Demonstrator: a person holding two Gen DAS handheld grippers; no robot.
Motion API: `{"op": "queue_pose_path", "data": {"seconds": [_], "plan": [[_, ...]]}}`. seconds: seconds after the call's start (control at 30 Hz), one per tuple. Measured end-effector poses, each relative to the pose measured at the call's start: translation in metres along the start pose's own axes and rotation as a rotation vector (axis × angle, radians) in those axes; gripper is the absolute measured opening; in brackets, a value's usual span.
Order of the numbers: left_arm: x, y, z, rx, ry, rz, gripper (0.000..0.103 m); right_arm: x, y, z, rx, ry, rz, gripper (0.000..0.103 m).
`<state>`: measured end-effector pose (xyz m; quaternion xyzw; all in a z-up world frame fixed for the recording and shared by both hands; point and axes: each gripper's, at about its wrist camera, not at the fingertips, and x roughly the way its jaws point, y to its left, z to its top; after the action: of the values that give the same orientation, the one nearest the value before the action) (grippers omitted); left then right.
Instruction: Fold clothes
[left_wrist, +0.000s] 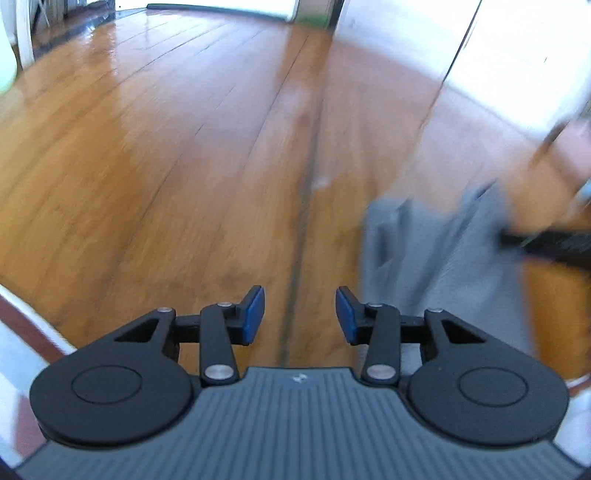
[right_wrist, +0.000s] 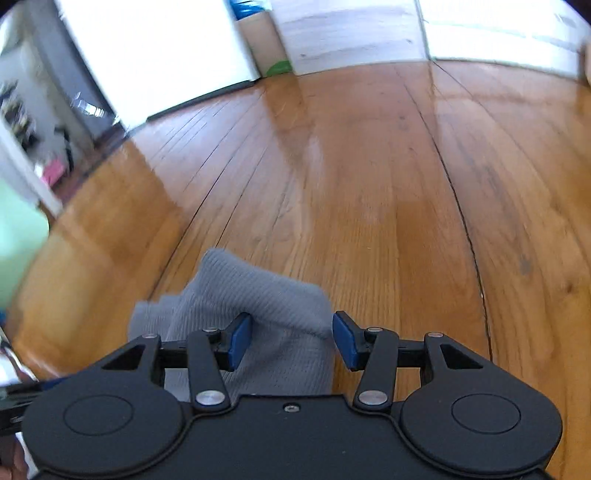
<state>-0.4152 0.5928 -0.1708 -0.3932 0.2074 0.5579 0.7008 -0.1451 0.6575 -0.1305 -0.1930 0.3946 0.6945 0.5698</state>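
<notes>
Over the wooden floor (left_wrist: 155, 177), both grippers are held with fingers spread wide, nothing clamped.
Left gripper (left_wrist: 300, 319): gap between pads is empty; grey cloth (left_wrist: 436, 251) is seen blurred at right of frame. Right gripper (right_wrist: 291, 341): same cloth (right_wrist: 258, 295) is bunched at lower centre, lying between and below the spread pads, not pinched.

Left gripper (left_wrist: 300, 315) over bare floor (left_wrist: 166, 166), nothing between its spread pads. Garment (left_wrist: 436, 251) lies on the floor ahead and to its right, past the right pad. Right gripper (right_wrist: 291, 339) directly above the garment (right_wrist: 258, 295); cloth sits between and under its parted pads, bunched toward the left one. Floor (right_wrist: 388, 184) stretches ahead to a wall (right_wrist: 351, 33). Box (right_wrist: 264, 40) against the wall, far left.
</notes>
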Motion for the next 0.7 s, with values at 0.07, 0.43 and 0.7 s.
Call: {"op": "queue_pose_path", "data": {"seconds": [0.07, 0.43, 0.7], "plan": [[-0.008, -0.001, 0.001, -0.041, 0.008, -0.129, 0.045, 0.0, -0.01, 0.004, 0.059, -0.003, 0.024, 0.054], [0.005, -0.015, -0.027, 0.012, 0.209, -0.068, 0.052, -0.048, -0.004, -0.087, 0.157, 0.122, 0.105, 0.054], [-0.024, 0.001, -0.033, 0.023, 0.277, -0.05, 0.055, -0.07, 0.029, -0.151, -0.01, 0.294, 0.164, 0.059]]}}
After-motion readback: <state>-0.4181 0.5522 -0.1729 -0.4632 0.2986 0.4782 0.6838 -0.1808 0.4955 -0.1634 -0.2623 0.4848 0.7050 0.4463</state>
